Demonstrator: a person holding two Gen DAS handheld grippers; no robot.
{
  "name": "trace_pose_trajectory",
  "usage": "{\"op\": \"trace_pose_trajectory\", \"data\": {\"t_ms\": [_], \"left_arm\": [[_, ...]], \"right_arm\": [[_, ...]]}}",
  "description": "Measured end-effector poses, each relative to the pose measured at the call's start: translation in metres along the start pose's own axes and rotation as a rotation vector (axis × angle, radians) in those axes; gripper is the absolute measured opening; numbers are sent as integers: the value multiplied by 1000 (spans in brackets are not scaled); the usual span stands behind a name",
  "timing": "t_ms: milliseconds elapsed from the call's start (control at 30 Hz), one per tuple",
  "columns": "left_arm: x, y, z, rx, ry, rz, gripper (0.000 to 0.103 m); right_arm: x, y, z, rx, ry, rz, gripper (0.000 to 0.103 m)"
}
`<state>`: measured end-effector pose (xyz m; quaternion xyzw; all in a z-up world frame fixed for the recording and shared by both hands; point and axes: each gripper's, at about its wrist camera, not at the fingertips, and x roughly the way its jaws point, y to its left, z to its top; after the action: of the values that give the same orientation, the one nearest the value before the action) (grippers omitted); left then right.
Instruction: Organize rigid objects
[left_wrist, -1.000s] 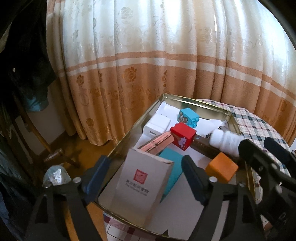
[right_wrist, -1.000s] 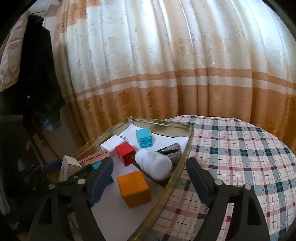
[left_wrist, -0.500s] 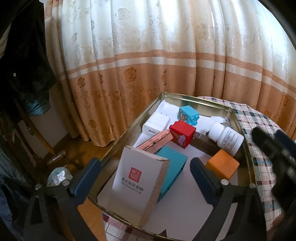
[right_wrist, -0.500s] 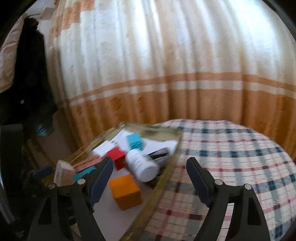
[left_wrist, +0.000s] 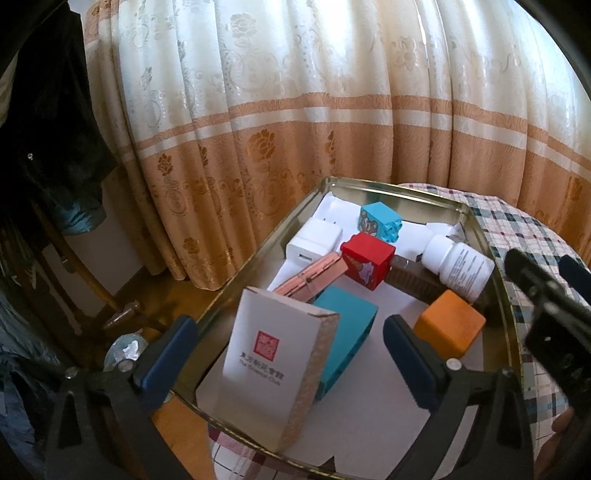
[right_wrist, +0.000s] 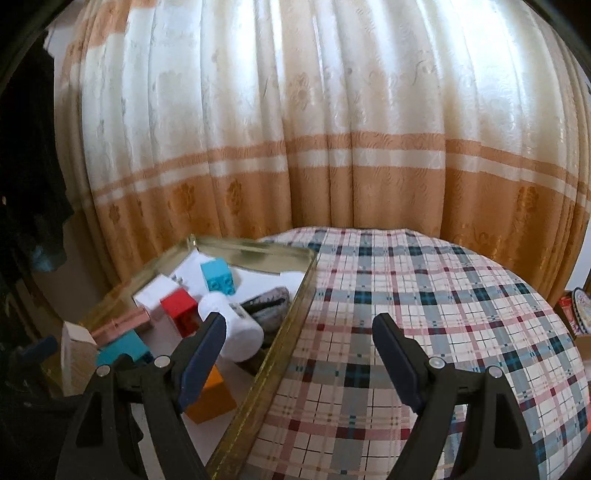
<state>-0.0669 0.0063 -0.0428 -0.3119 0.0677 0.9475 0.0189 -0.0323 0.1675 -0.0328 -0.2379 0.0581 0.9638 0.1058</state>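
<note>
Fingers of the left gripper have just been opening and stand wide, both clear of the white carton that stands tilted between them in the gold tin tray, its long axis leaning away toward the teal box. Right gripper, spread and empty, hovers over the tray's edge and the plaid tablecloth, farther from the carton.

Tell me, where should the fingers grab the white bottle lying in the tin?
Probably across its round middle, coming down from above. The white bottle lies on its side in the tin, cap towards the red block, so its curved sides are free, while the orange block crowds its base.
</note>
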Motion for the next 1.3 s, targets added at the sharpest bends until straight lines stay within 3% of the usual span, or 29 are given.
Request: {"op": "trace_pose_trajectory", "data": {"t_ms": [333,633,700,900,1300], "left_arm": [[2,-2,0,15,14,5,102],[2,-5,0,20,18,12,102],[2,-4,0,20,16,12,102],[-2,-2,1,-4,2,-1,102],[-25,-4,10,-57,-81,-51,102]], "right_arm": [[15,12,0,-26,24,3,83],[-19,-1,4,39,-133,8,84],[-25,-3,4,52,-164,6,91],[-47,-9,3,88,-272,-12,95],[-68,-10,1,79,-396,-70,98]]}}
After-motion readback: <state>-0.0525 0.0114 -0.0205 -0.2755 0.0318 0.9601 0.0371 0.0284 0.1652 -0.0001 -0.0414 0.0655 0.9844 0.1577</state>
